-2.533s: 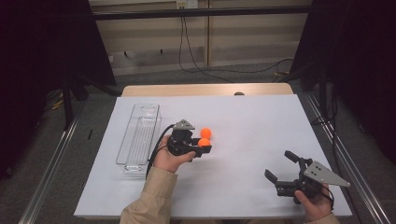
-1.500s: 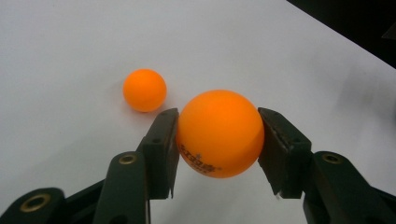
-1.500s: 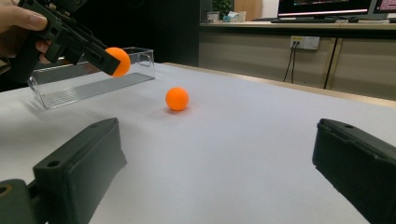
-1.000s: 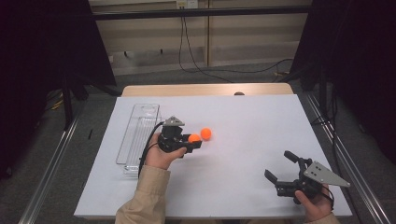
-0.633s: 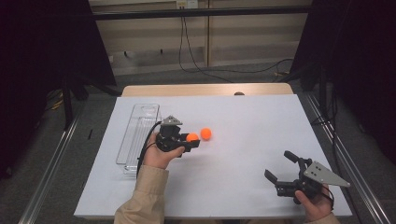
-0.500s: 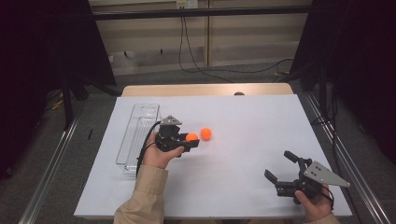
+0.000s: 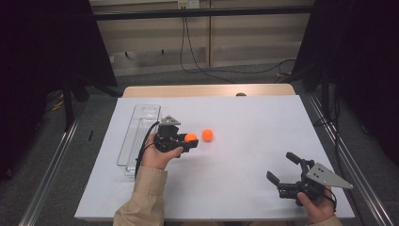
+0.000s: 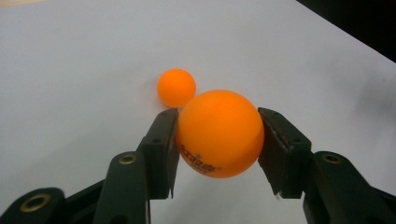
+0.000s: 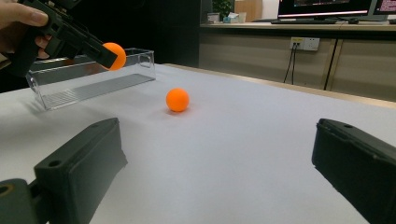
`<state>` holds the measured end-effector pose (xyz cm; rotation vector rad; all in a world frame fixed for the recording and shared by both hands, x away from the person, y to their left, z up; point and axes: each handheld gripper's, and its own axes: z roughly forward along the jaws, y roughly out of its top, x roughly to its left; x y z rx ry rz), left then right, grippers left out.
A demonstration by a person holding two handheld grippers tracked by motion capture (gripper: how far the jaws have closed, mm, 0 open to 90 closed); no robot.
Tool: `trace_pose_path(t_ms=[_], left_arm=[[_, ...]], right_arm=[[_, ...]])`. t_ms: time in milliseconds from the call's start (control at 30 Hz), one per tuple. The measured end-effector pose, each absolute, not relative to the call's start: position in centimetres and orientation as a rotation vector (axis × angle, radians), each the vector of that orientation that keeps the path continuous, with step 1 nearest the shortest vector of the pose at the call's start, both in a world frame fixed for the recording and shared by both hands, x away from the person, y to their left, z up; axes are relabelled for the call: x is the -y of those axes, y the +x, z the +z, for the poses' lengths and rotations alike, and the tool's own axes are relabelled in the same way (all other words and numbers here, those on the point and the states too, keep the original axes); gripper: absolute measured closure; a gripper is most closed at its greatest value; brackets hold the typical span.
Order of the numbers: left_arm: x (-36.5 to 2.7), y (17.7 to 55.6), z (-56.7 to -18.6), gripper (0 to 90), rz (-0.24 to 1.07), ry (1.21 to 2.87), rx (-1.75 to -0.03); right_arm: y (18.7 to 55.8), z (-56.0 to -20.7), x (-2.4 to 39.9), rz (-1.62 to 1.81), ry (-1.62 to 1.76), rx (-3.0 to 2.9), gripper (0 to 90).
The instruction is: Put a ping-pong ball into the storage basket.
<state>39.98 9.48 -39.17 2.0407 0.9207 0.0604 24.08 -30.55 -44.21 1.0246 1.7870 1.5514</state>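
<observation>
The left gripper [image 7: 188, 141] is clamped on an orange table tennis ball [image 8: 218, 133]: in the left gripper view both black jaws press on its two sides, and some small dark print shows low on the ball. In the right gripper view this held ball is lifted above the white table [image 7: 254, 122], close to the clear plastic tray [image 7: 139, 134], which lies long and narrow just beside the person's left hand [image 7: 157, 157]. A second orange ball [image 7: 207, 135] rests on the table a little beyond the held one, apart from it and free. The right gripper [image 7: 286, 175] is low near the front right corner of the table, its jaws wide apart with nothing between them, well apart from both balls. I judge that the step in hand is the carrying of the gripped ball to the tray; the ball is picked up but not yet placed. The next move, I think, calls for bringing the left gripper sideways over the open tray, lowering it inside the walls, and only then opening the jaws, so that the light ball does not bounce out or roll away
</observation>
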Motion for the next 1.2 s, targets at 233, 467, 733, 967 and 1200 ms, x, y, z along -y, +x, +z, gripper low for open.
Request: trace_pose_path(t_ms=[233,467,733,967,1200], left_arm=[[-9.8,40.1,-39.1,50.9,0.07,2.036,-0.931],[-10.3,40.1,-38.8,50.9,0.083,2.031,-0.942],[-10.7,40.2,-38.9,50.9,0.086,2.022,-0.955],[-10.9,40.3,-38.8,50.9,0.089,2.019,-0.961],[-11.2,40.3,-38.7,50.9,0.094,2.02,-0.965]], right_arm=[[24.1,-44.2,30.5,1.551,1.024,-1.787,1.3],[24.1,-44.2,30.5,1.548,1.019,-1.791,1.4],[24.1,-44.2,30.5,1.551,1.023,-1.791,1.4],[24.1,-44.2,30.5,1.55,1.024,-1.79,1.5],[24.1,-44.2,30.5,1.549,1.022,-1.792,1.5]])
